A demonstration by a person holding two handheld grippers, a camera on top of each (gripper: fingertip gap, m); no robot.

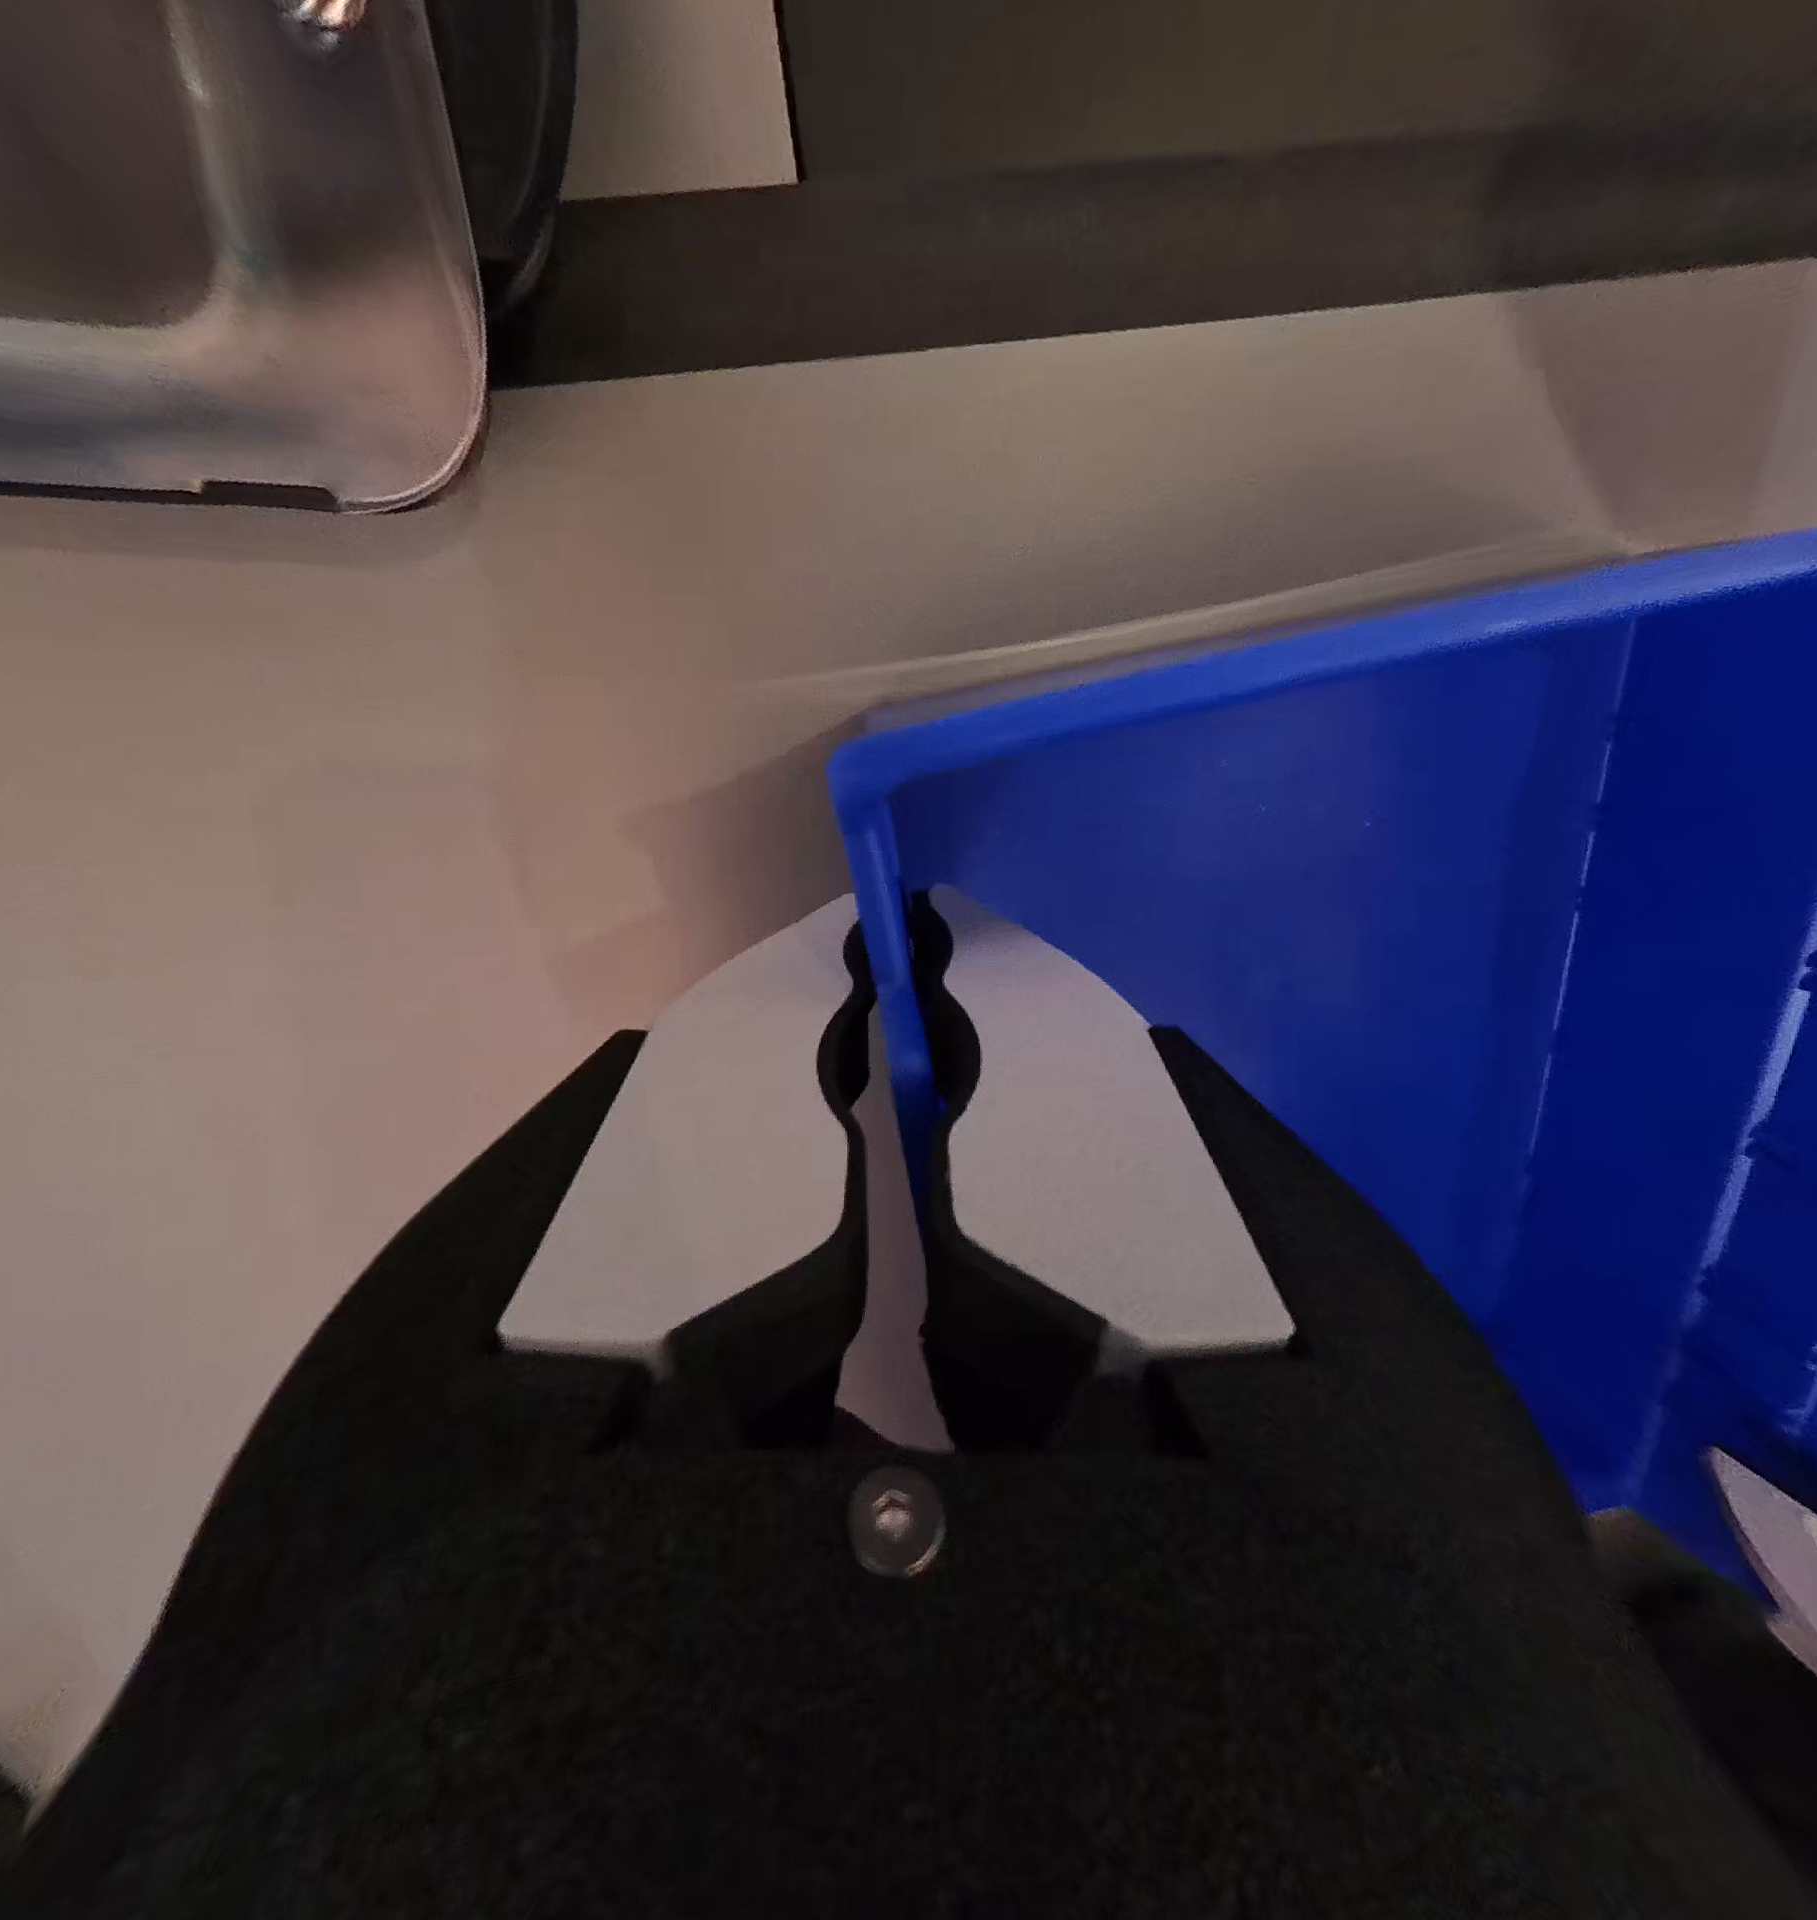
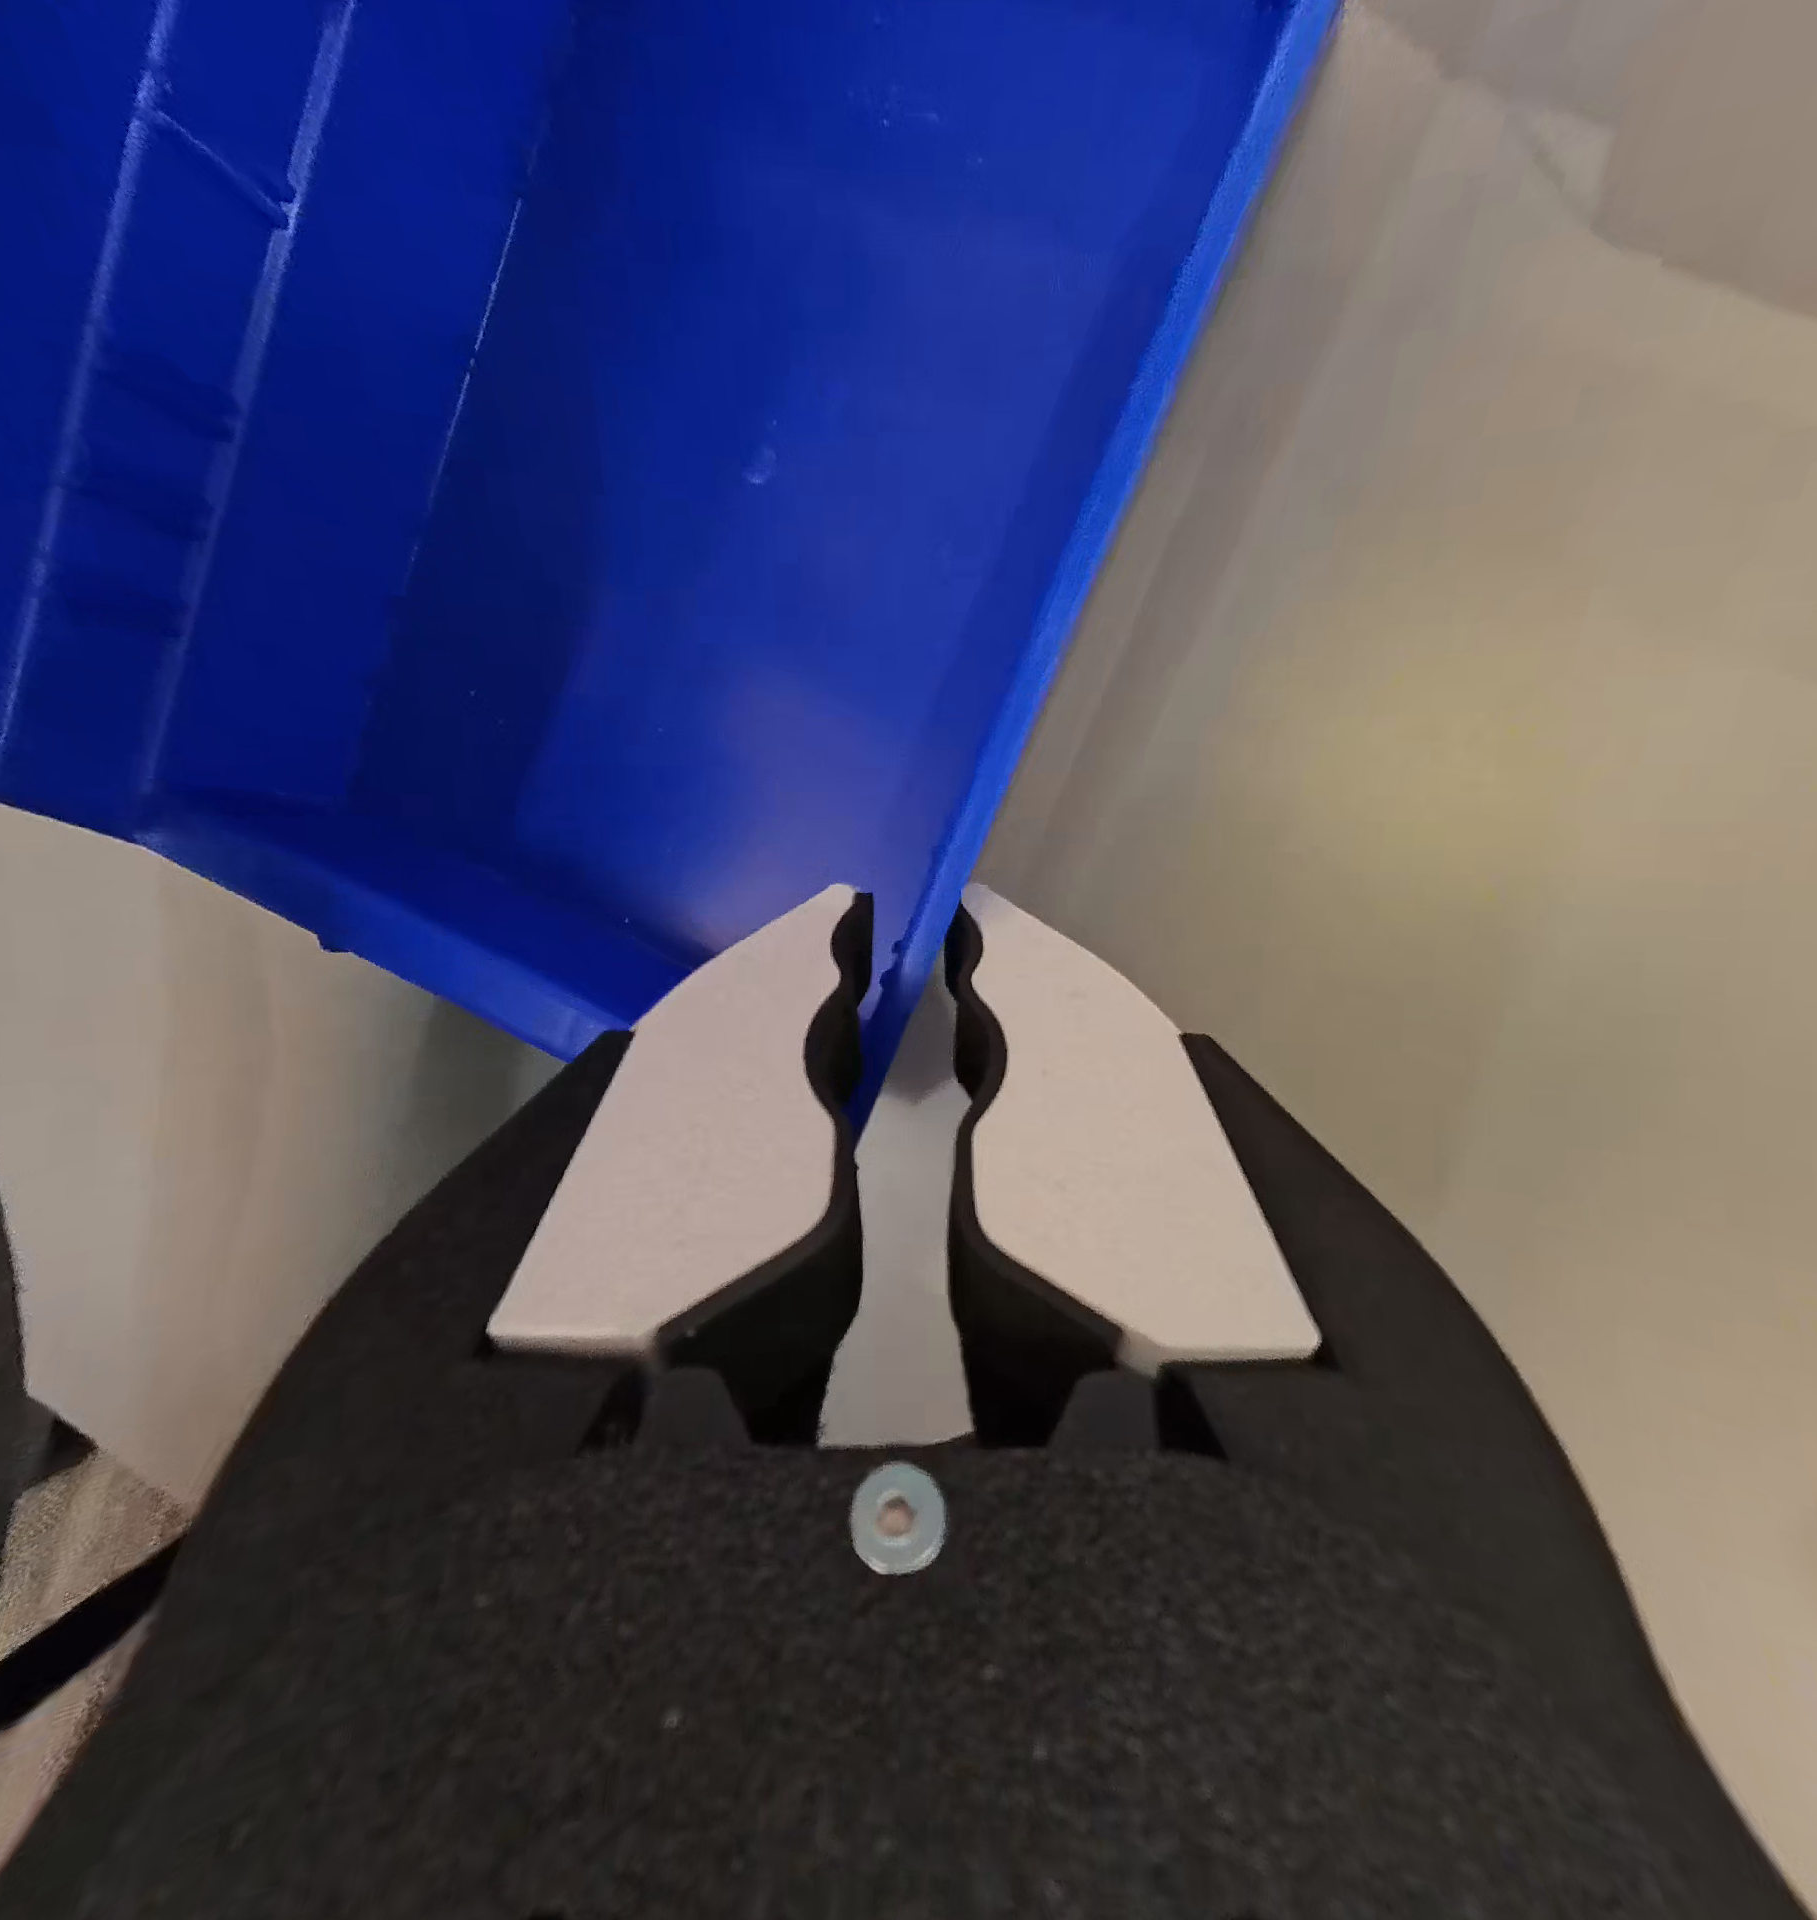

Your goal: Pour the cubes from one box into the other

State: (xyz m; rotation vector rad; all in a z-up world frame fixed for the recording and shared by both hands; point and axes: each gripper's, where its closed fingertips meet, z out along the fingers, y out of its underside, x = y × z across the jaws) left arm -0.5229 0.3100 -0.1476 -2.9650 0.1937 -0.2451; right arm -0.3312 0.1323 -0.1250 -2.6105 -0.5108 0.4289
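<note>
Blue box [image 1: 1299, 935] pinched by both claws [image 1: 896, 997] [image 2: 909, 997] — cubes hidden, edges blurred.

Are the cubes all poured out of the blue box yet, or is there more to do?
Done: both grippers have hold of the blue plastic box. The left gripper pinches one wall edge, the right gripper another. In hand: the box is tipped at a slant above the pale table. The part of its inside that shows holds no cubes. Left: I cannot see any cubes or the other box, so I cannot tell if pouring is finished.
</note>
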